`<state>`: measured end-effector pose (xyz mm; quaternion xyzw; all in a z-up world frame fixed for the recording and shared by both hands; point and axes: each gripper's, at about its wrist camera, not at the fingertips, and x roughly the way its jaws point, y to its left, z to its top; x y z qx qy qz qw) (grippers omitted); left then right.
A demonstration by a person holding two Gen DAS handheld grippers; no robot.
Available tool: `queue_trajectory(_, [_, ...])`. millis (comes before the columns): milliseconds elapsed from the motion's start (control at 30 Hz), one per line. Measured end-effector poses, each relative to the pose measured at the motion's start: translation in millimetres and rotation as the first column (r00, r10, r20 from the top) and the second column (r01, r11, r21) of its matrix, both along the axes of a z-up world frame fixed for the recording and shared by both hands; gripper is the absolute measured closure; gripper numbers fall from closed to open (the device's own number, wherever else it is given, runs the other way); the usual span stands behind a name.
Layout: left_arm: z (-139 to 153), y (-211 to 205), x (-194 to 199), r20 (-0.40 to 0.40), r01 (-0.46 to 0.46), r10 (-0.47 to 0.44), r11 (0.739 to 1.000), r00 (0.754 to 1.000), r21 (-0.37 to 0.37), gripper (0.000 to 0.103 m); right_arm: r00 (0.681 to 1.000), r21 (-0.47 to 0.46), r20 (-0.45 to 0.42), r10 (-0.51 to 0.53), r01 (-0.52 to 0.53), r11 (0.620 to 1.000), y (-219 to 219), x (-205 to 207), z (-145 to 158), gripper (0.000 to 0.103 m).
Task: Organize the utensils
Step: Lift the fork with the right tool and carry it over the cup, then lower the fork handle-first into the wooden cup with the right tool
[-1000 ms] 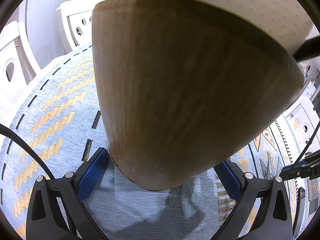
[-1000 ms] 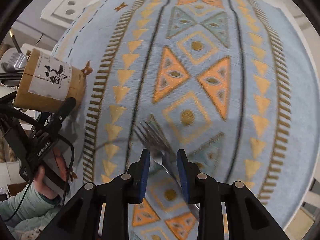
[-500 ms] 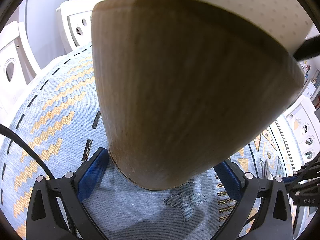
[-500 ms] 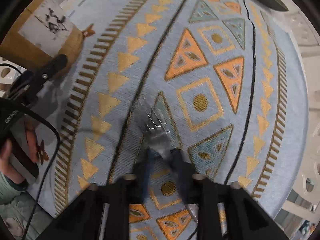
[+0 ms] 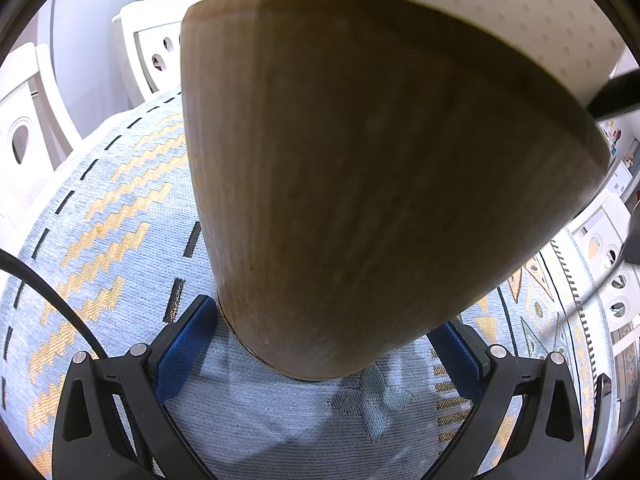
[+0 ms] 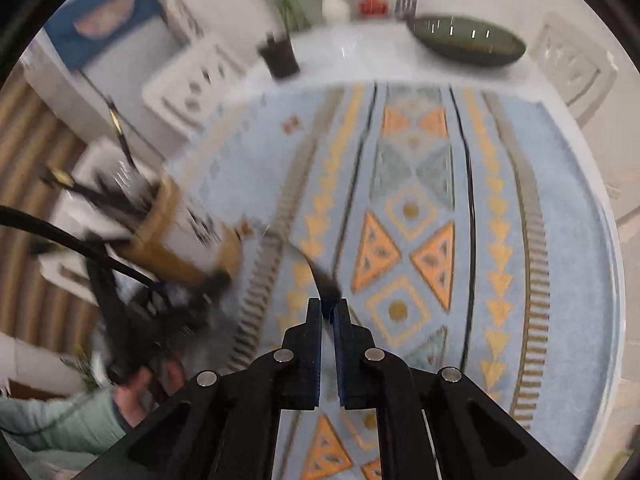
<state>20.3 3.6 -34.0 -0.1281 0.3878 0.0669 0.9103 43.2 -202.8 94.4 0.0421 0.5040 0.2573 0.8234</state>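
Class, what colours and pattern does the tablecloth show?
The tablecloth is light blue with orange triangles, diamonds and dark stripes, clearest in the right wrist view.

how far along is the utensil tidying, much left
Partly done: several dark-handled utensils already stand in the wooden holder. In hand: the right gripper is shut on a fork, blurred and raised off the blue patterned cloth, while the left gripper brackets the holder's base. Left: dropping this fork in. No other loose utensil shows on the cloth.
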Motion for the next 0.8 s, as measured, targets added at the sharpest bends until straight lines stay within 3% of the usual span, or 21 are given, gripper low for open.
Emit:
queue_trajectory(133, [0.1,0.4,-0.2,0.000,0.000,0.000,1.000,1.000,0.000,0.001,0.997,0.042,0.065,-0.029,0.026,0.999,6.6,-0.4,18.8,0.100])
queue_trajectory(567, [0.4,-1.0,0.0,0.001,0.000,0.000,1.000,1.000,0.001,0.001,0.995,0.075,0.104,-0.012,0.004,0.997,13.2,16.7,27.0,0.100])
queue_trajectory(800, [0.3,-0.6,-0.3,0.000,-0.001,0.001,1.000,1.000,0.001,0.001,0.979,0.162,0.198,0.039,-0.072,0.984,27.2,22.2,74.4,0.100])
